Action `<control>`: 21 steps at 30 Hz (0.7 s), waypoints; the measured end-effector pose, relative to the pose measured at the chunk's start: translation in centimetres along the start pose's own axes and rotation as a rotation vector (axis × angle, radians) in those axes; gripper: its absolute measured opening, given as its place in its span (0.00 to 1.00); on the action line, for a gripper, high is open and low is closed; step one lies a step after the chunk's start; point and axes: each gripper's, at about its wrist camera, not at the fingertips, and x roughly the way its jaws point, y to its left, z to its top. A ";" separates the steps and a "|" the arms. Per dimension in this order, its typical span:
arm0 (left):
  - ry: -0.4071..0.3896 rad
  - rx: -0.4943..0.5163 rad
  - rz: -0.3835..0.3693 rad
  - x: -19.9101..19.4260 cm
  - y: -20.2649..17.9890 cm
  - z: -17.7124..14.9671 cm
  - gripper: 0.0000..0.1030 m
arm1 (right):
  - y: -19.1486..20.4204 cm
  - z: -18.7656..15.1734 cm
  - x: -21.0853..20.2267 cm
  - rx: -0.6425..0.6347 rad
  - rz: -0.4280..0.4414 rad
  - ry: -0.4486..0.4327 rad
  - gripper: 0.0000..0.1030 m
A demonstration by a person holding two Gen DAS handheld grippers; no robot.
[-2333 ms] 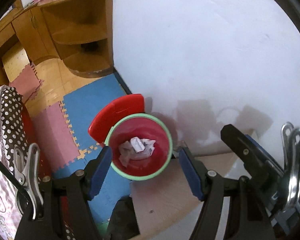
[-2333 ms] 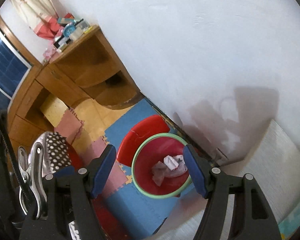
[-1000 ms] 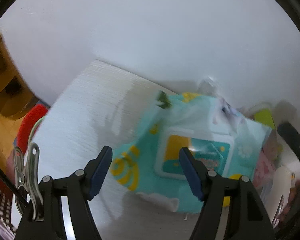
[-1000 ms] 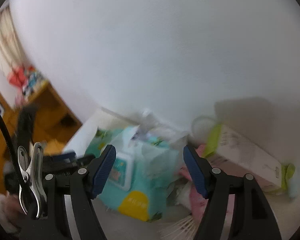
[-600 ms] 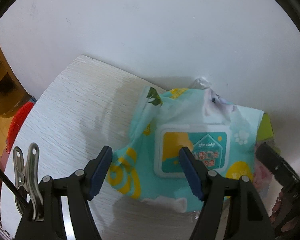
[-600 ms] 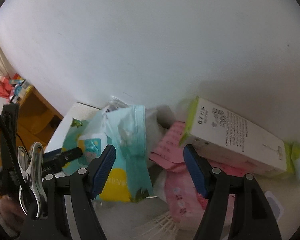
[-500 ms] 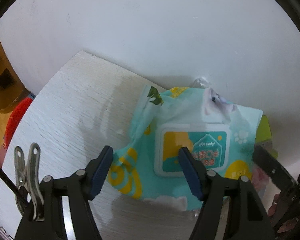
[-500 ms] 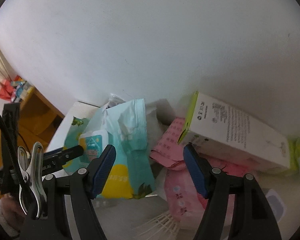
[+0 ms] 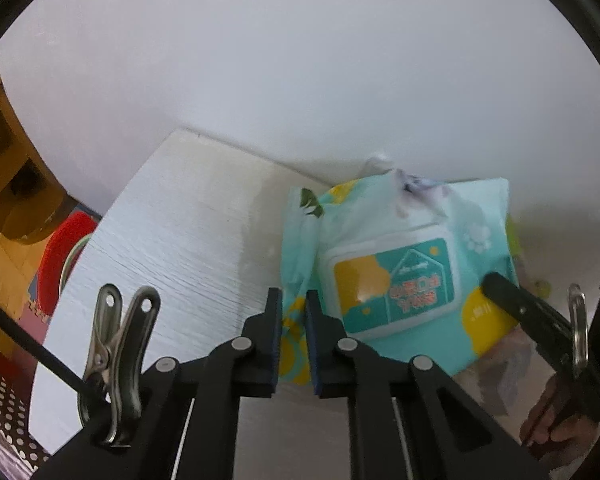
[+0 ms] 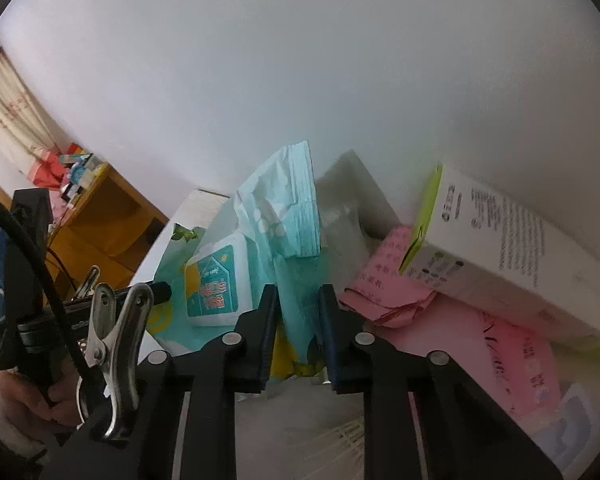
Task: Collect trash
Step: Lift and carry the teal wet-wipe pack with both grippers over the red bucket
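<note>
Here, both grippers pinched one wet-wipes pack.
The teal wet-wipes pack lay on the white tabletop against the wall. The left gripper was nearly shut, its blue pads clamping the pack's near-left corner. The right gripper was closing, its jaws narrow around the pack's crumpled right edge, beside pink packets and a white carton.
</note>
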 end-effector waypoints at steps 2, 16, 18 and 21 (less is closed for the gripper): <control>-0.014 -0.009 -0.017 -1.1 -0.1 0.0 0.10 | 0.3 0.2 -0.8 -0.001 0.010 -0.023 0.18; -0.098 0.004 0.013 -7.0 -1.2 3.6 0.11 | 3.7 2.5 -5.8 -0.055 0.031 -0.146 0.17; -0.097 0.006 0.024 -7.1 -1.1 3.5 0.11 | 3.6 2.4 -6.2 -0.048 0.037 -0.146 0.17; -0.082 -0.019 0.034 -7.7 -0.7 3.1 0.11 | 2.8 1.8 -6.8 -0.048 0.048 -0.137 0.17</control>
